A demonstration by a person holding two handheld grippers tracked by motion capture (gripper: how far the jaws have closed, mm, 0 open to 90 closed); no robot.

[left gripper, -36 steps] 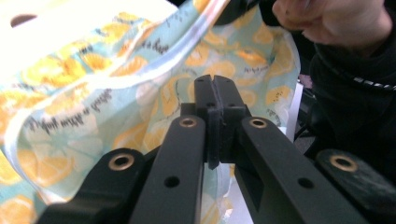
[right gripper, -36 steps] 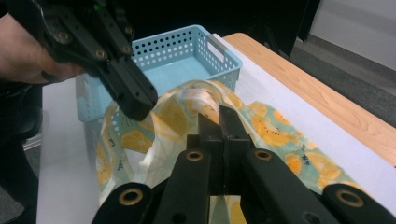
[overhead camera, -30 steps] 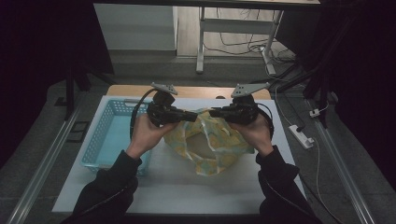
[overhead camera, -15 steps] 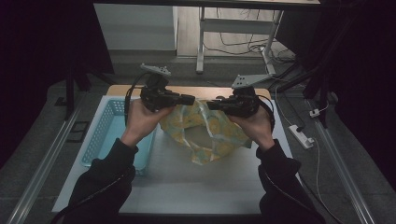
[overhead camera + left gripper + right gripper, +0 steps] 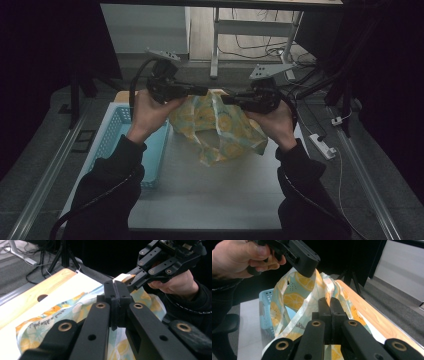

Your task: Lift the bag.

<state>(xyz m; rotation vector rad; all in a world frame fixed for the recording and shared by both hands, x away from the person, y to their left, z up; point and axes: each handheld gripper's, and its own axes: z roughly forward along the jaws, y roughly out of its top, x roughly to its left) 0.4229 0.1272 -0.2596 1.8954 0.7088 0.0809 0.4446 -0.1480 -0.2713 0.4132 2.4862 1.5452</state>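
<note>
Lemon-print bag (image 5: 220,127) pinched by both grippers' closed fingers (image 5: 117,293), apparently lifted.

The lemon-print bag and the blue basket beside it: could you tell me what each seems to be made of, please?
The bag looks like thin cloth or coated fabric with a faint sheen: it drapes in soft folds and hangs limp where the tools pinch it. The basket looks like moulded plastic, matte light blue, with a regular grid of holes in its walls.

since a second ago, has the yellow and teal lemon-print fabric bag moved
Yes. The lemon-print fabric bag has risen, up the high view against the fixed blue plastic basket, pinched by the left gripper and right gripper.
</note>
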